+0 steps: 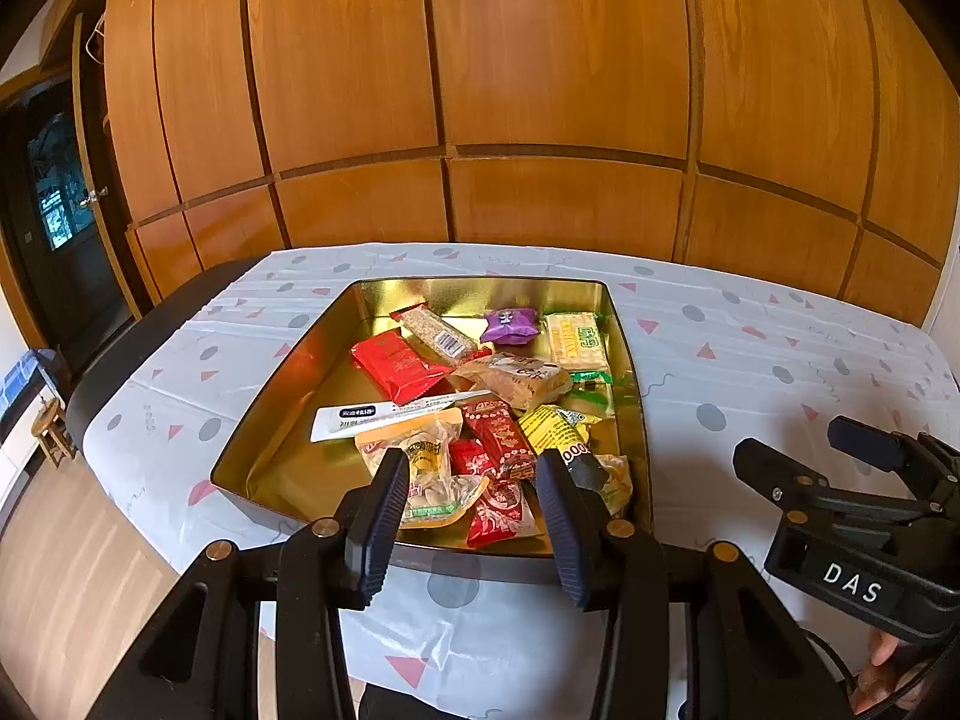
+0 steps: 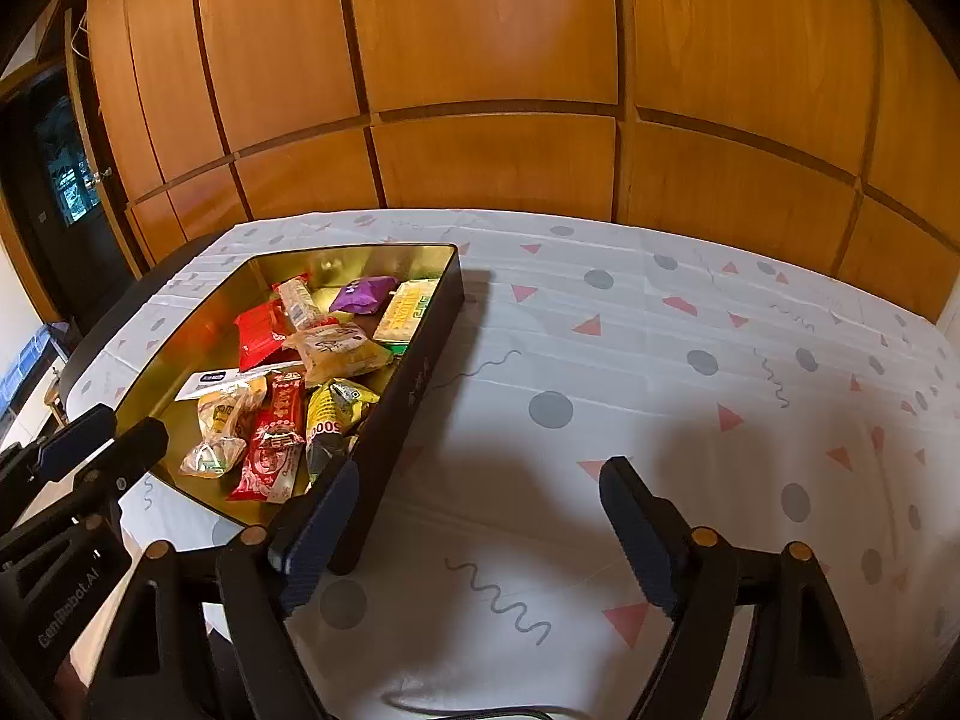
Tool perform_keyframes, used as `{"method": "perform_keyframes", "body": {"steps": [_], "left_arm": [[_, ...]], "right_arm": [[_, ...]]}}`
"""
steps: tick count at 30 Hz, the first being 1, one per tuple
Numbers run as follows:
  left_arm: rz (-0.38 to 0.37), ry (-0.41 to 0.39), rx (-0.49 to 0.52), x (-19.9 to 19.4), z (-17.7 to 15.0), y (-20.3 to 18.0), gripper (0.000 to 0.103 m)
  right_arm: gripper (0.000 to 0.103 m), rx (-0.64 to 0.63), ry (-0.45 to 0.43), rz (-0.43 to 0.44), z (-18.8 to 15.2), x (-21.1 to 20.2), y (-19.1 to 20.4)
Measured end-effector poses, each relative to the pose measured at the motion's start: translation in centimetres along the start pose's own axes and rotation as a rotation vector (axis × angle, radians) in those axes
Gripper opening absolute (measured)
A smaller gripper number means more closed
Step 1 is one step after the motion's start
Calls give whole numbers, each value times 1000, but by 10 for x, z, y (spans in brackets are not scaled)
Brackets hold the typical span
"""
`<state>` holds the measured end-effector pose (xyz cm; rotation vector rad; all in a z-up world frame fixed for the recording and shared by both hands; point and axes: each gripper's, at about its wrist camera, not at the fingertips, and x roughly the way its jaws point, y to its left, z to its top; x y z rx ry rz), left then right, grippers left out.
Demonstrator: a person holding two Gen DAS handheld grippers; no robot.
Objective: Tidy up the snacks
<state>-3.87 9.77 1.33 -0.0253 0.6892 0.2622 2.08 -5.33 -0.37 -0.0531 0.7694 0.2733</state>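
A gold tin tray (image 1: 282,396) sits on the table and holds several snack packets: a red packet (image 1: 399,367), a purple one (image 1: 510,324), a yellow biscuit pack (image 1: 573,339), a white sachet (image 1: 354,419) and a clear bag of nuts (image 1: 429,468). My left gripper (image 1: 471,480) is open and empty, just above the tray's near edge. My right gripper (image 2: 480,480) is open and empty over the bare tablecloth to the right of the tray (image 2: 414,378); it also shows in the left wrist view (image 1: 804,450).
The table has a white cloth (image 2: 660,390) with grey dots and pink triangles. Wooden wardrobe panels (image 1: 540,90) stand behind it. A dark door (image 1: 54,210) and floor lie at the left.
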Motion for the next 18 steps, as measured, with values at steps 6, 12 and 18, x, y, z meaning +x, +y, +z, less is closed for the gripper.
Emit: {"method": "perform_keyframes", "body": {"steps": [6,12,18], "left_arm": [[0,0,-8,-1,0,1,45],[-13,-5,-20,0,-1,1,44],[-31,-20,-33,-2,3,5,42]], "right_arm": [[84,-2,-1,-1,0,0,0],[84,-2,-3,-1,0,0,0],[84,40,-1,17,5,-2,-18]]}}
